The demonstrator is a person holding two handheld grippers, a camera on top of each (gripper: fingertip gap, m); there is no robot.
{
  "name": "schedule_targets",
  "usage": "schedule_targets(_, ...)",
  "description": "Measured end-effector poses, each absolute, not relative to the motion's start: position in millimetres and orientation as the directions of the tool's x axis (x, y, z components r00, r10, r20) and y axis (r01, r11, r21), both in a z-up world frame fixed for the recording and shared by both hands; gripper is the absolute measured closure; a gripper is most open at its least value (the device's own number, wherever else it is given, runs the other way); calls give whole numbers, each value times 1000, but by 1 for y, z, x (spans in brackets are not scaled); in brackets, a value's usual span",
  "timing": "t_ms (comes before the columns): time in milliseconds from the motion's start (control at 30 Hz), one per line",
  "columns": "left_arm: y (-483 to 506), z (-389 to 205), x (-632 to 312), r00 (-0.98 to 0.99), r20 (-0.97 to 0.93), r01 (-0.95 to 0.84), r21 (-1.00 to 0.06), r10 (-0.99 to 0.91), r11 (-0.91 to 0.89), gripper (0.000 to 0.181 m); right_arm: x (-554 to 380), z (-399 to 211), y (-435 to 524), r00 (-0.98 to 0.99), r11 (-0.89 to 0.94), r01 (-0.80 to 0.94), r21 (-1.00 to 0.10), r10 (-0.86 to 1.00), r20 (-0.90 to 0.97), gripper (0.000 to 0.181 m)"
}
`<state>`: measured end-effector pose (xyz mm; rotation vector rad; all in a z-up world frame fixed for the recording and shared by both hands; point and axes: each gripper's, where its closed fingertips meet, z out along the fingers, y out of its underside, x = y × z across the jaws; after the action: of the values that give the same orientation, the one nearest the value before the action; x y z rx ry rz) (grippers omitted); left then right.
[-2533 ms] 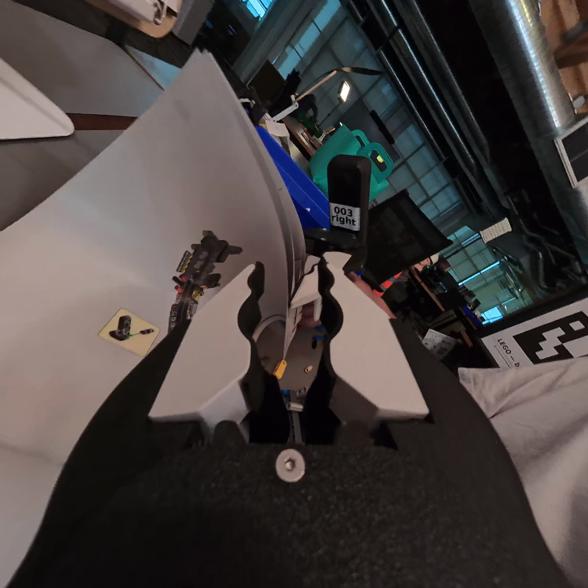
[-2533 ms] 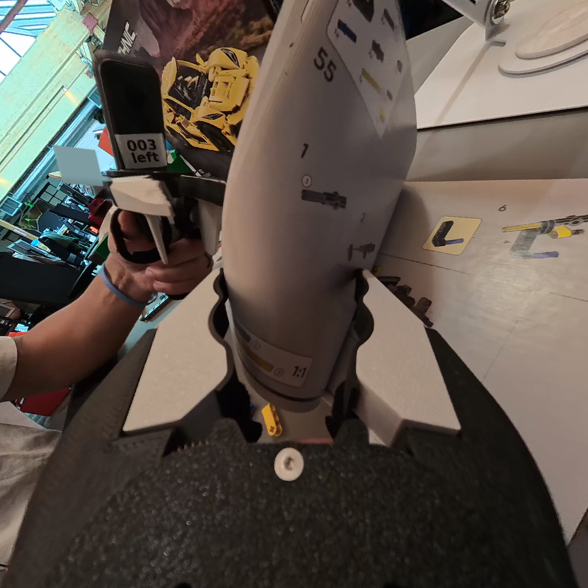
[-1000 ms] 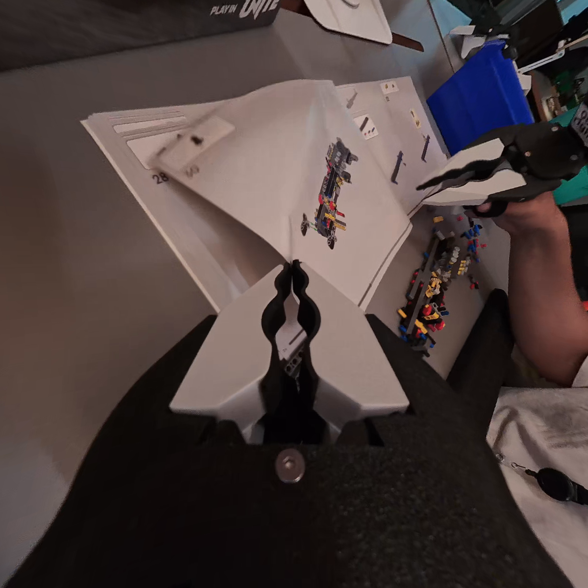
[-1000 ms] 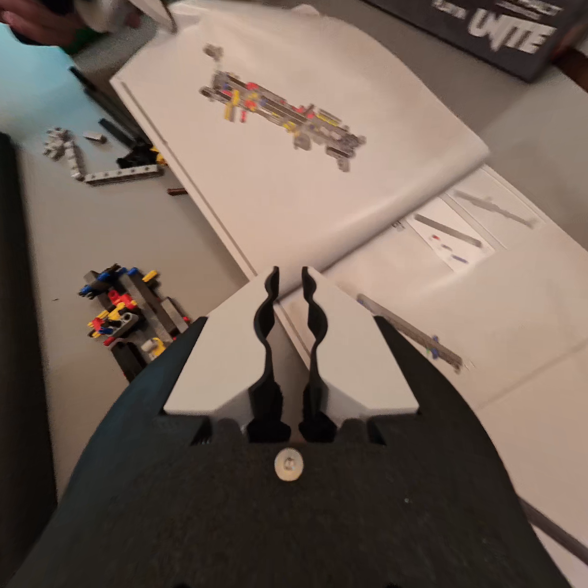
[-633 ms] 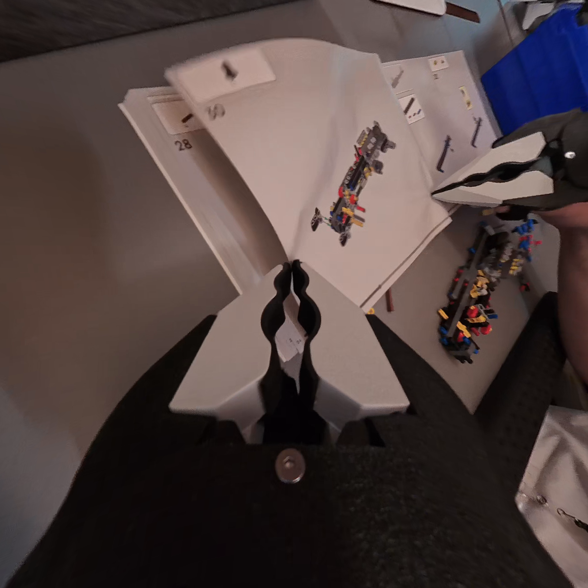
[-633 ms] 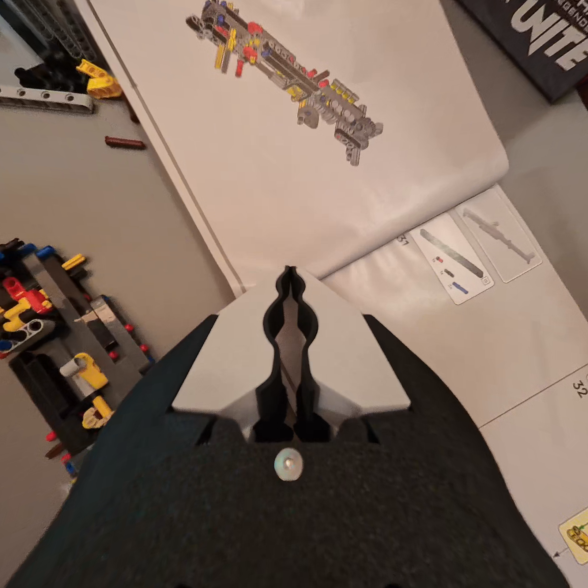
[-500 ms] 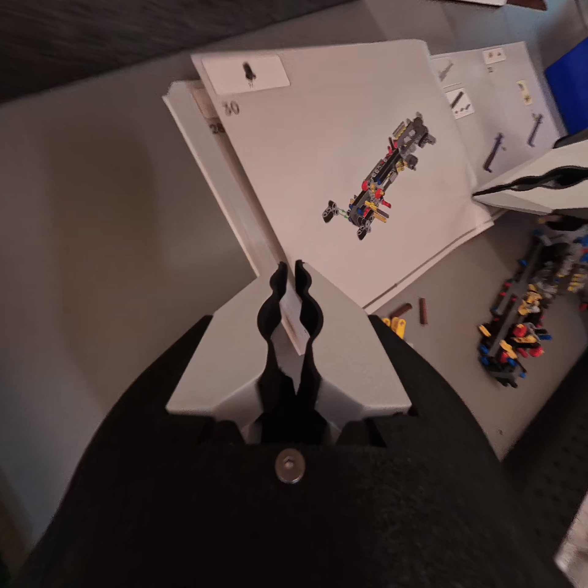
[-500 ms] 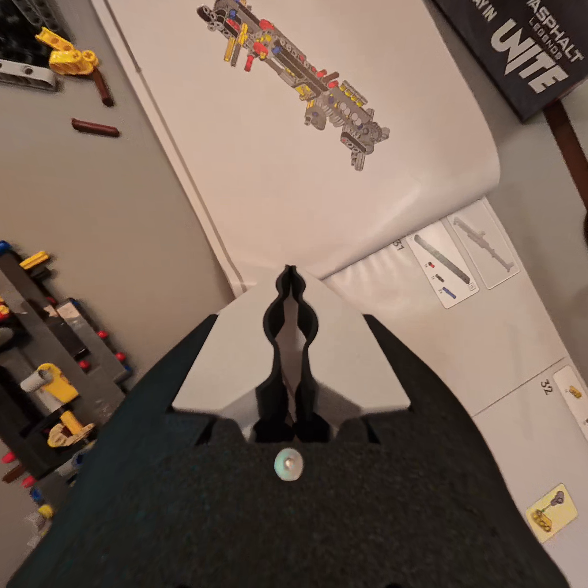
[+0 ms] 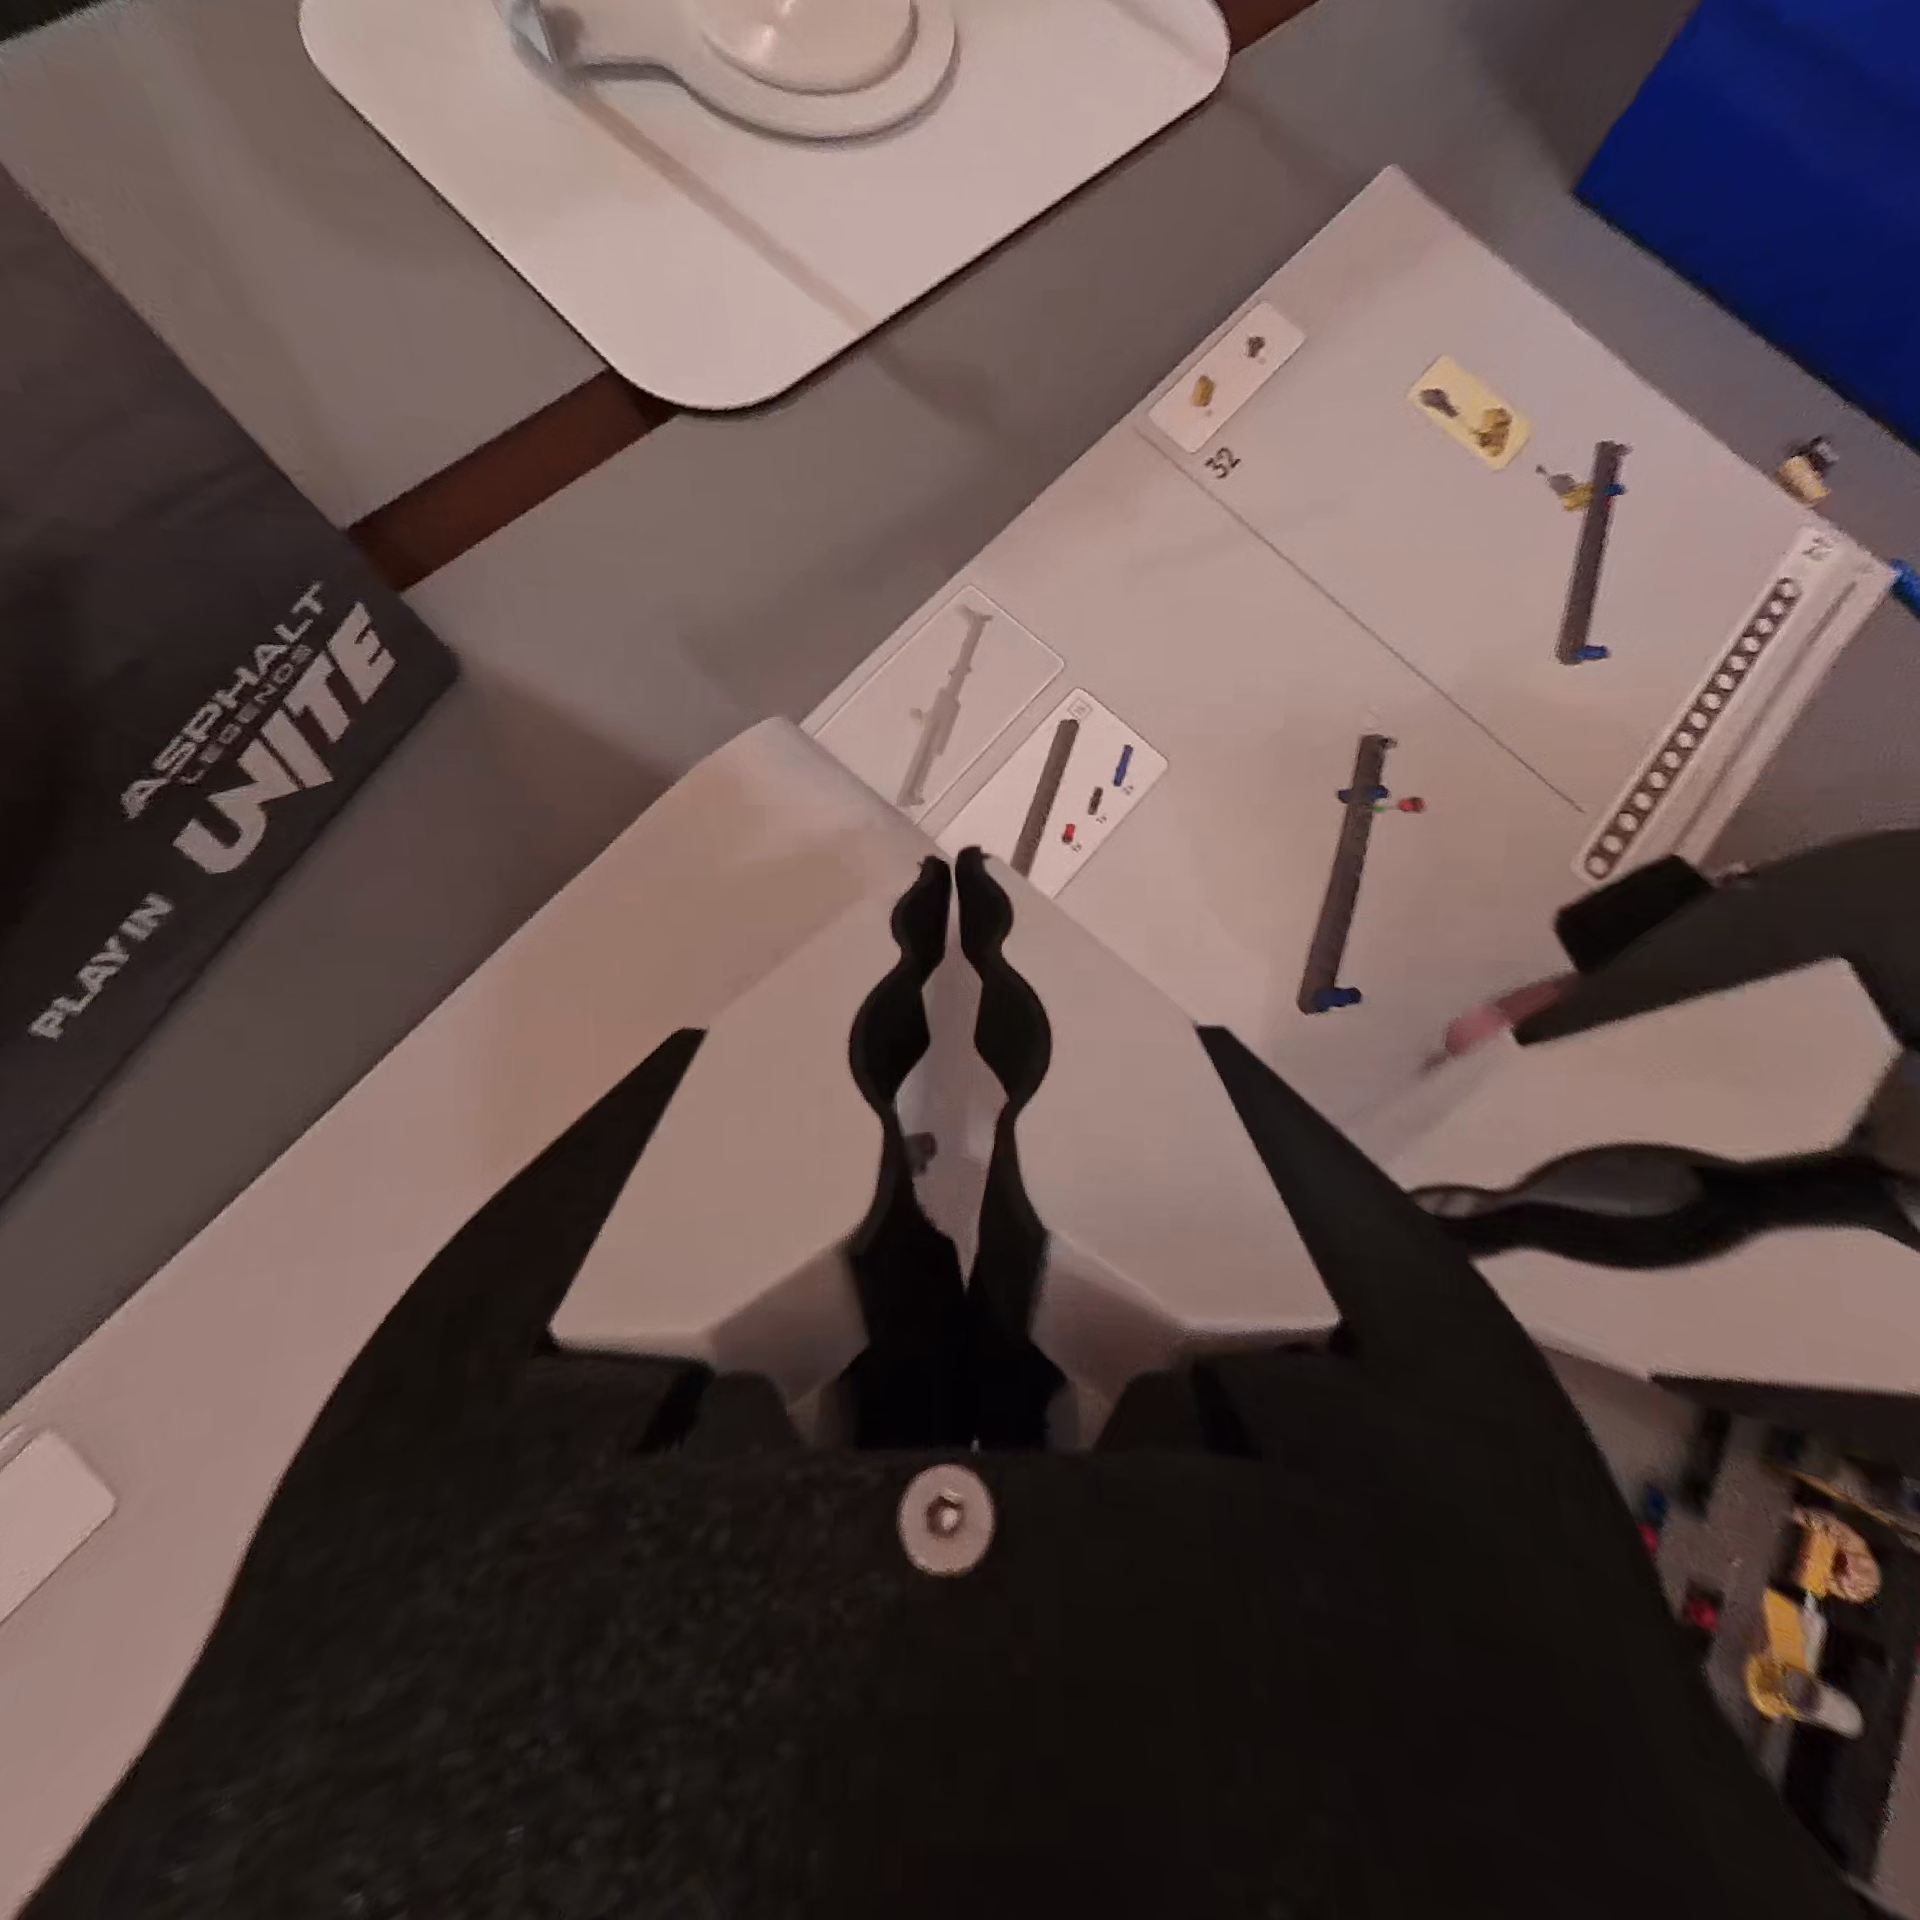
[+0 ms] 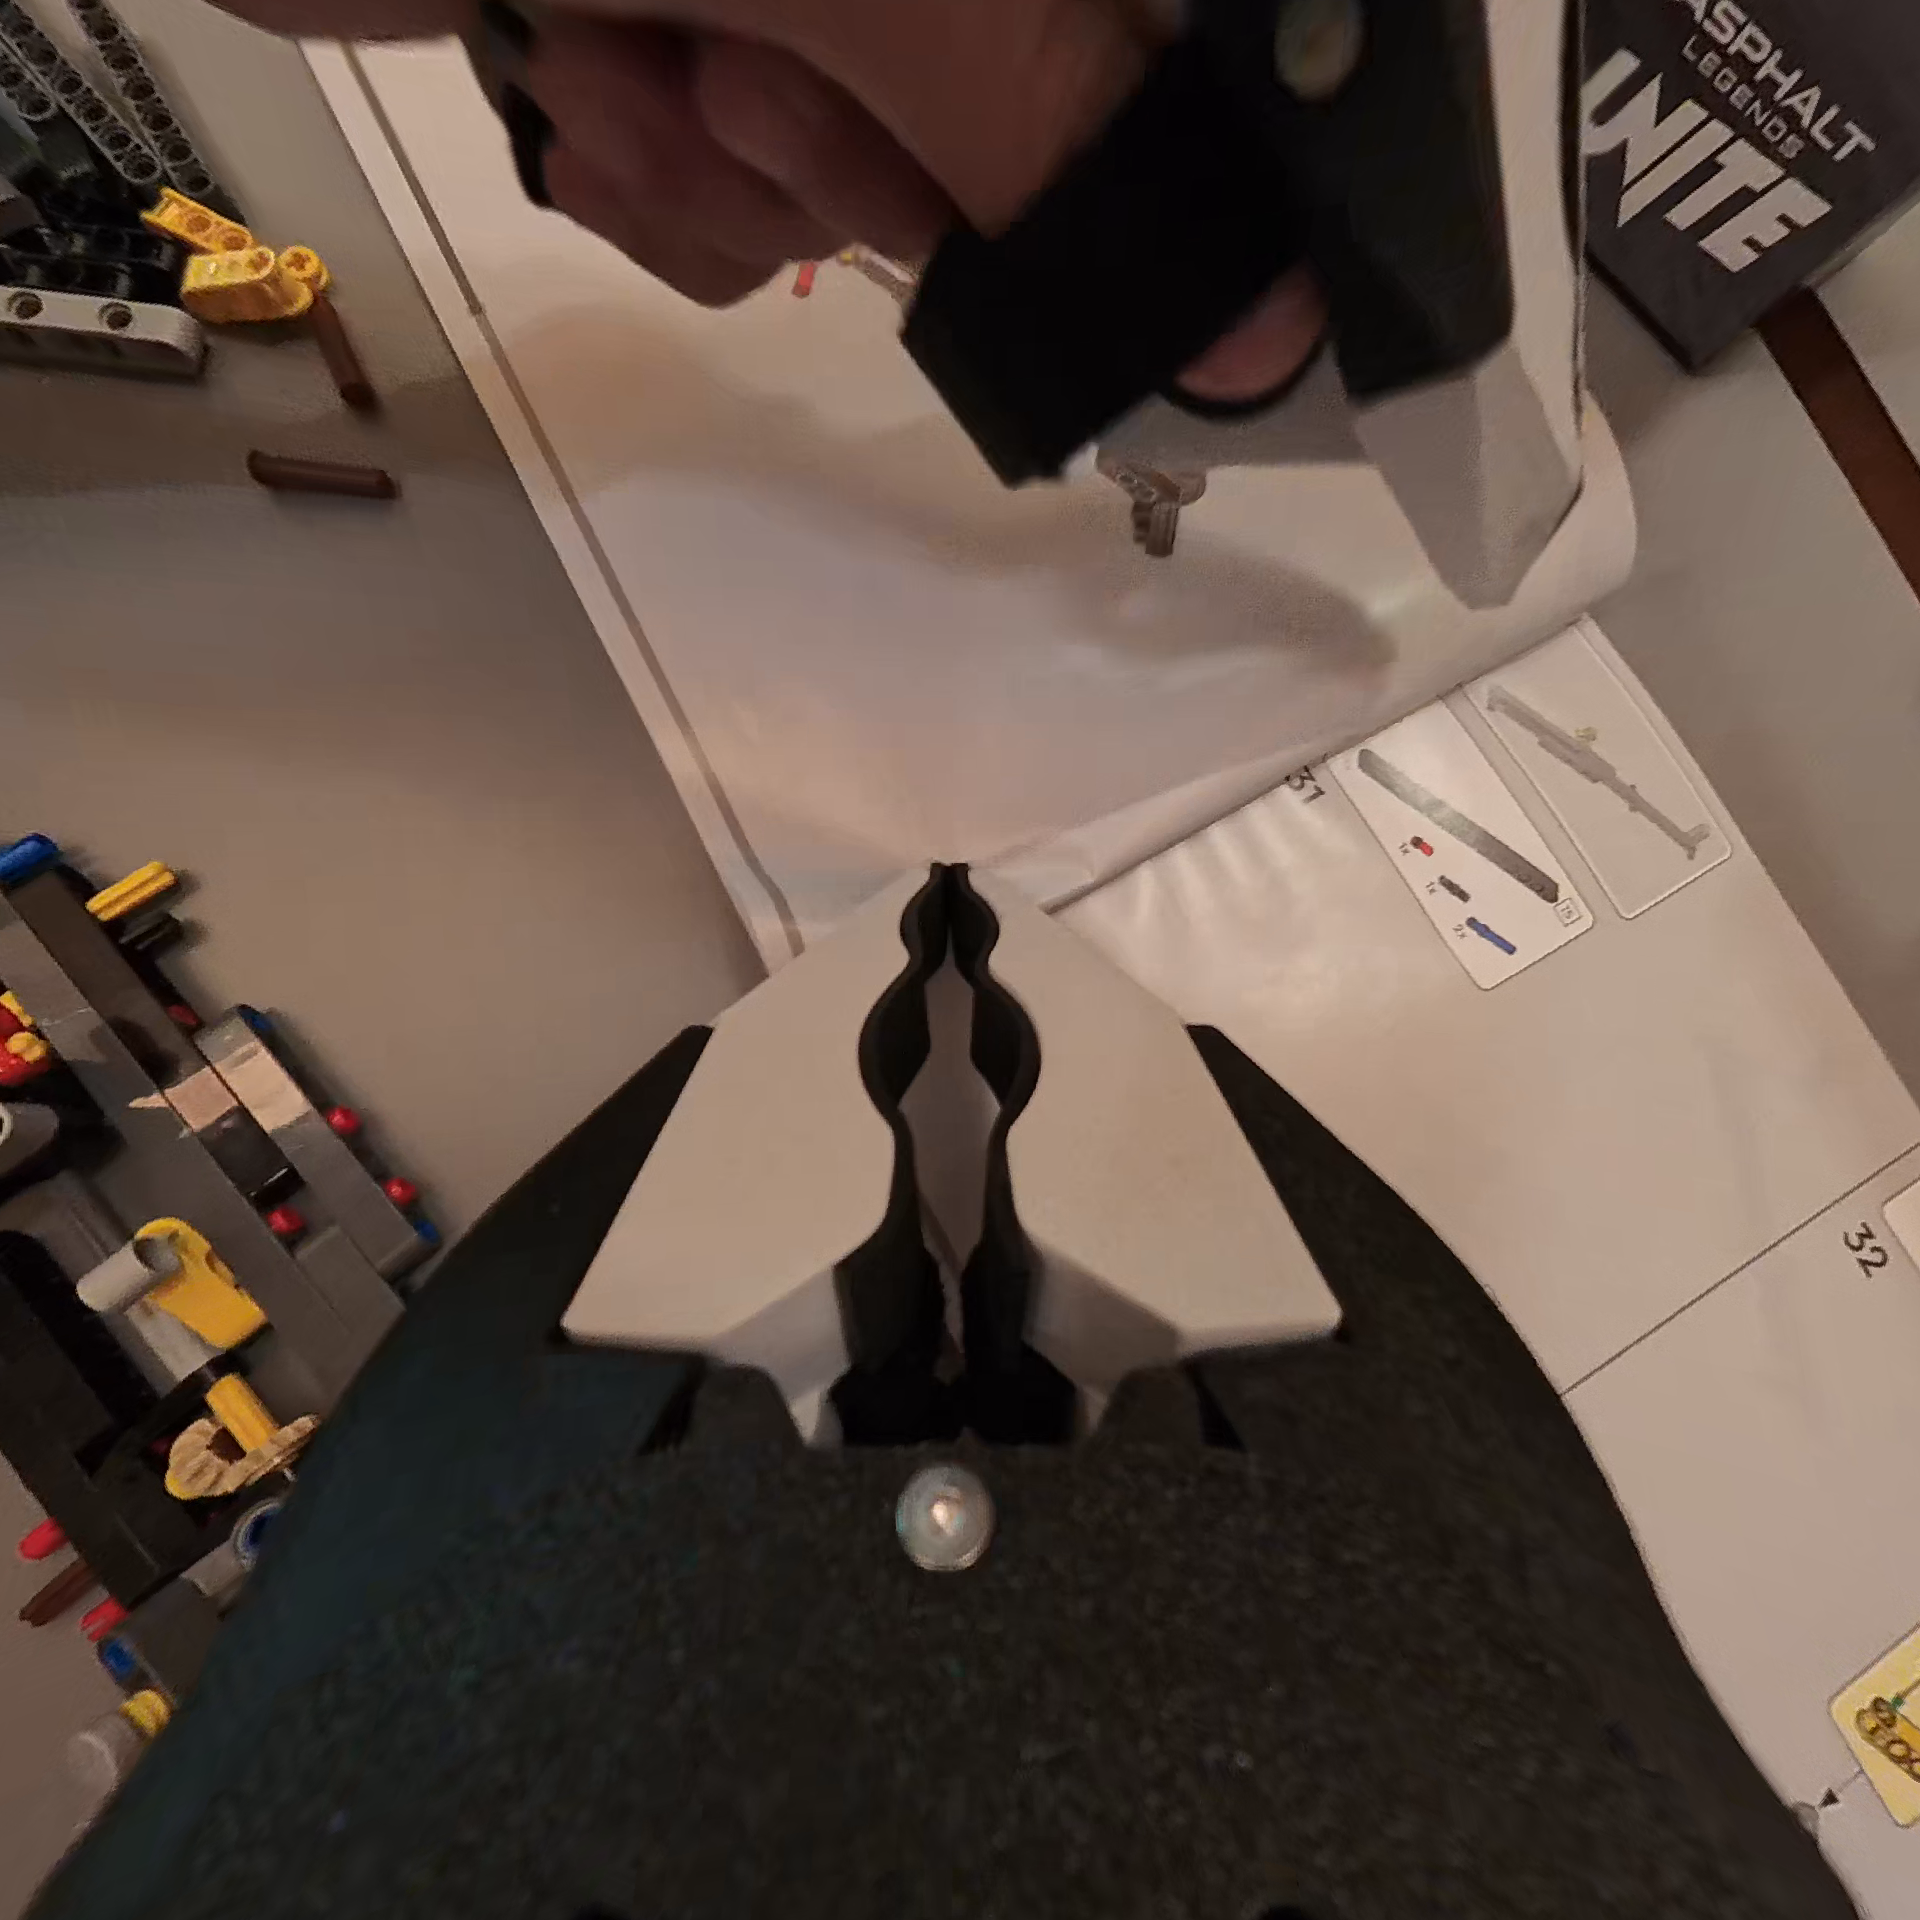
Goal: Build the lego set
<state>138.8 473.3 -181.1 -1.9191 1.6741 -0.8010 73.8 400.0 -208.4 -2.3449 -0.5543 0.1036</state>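
Left gripper is seen with tips nearly closed over a raised page of the instruction booklet; right gripper is clenched at the page edge, nothing visibly grasped. Partly built lego assembly and loose pieces are laid on the grey table left of the booklet; a dark box and blue bin are seen, contents not visible

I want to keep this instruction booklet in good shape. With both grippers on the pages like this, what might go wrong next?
The left gripper presses near the fold of a bulging page; pushing harder may crease it.

If released, that curved page could spring back and hide the open step.

The right gripper sits at the booklet's bottom edge, close to the half-built model; a sideways swing could knock it.
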Motion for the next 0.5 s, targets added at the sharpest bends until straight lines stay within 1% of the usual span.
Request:
schedule_targets(133,475,-206,140,101,85,-762,-633,-991,-132,181,74,-208,400,903,-656,377,-654,418,101,181)
schedule_targets(200,474,-208,140,105,103,-752,-642,-989,-147,181,74,-209,400,903,-659,374,-652,418,96,181)
schedule_targets(400,473,-210,139,126,127,-760,-626,-984,-178,181,74,-209,400,905,-666,369,-649,416,88,181)
schedule_targets(500,473,-210,140,127,154,-738,-646,-980,-197,181,74,-209,401,908,-666,360,-654,410,83,181)
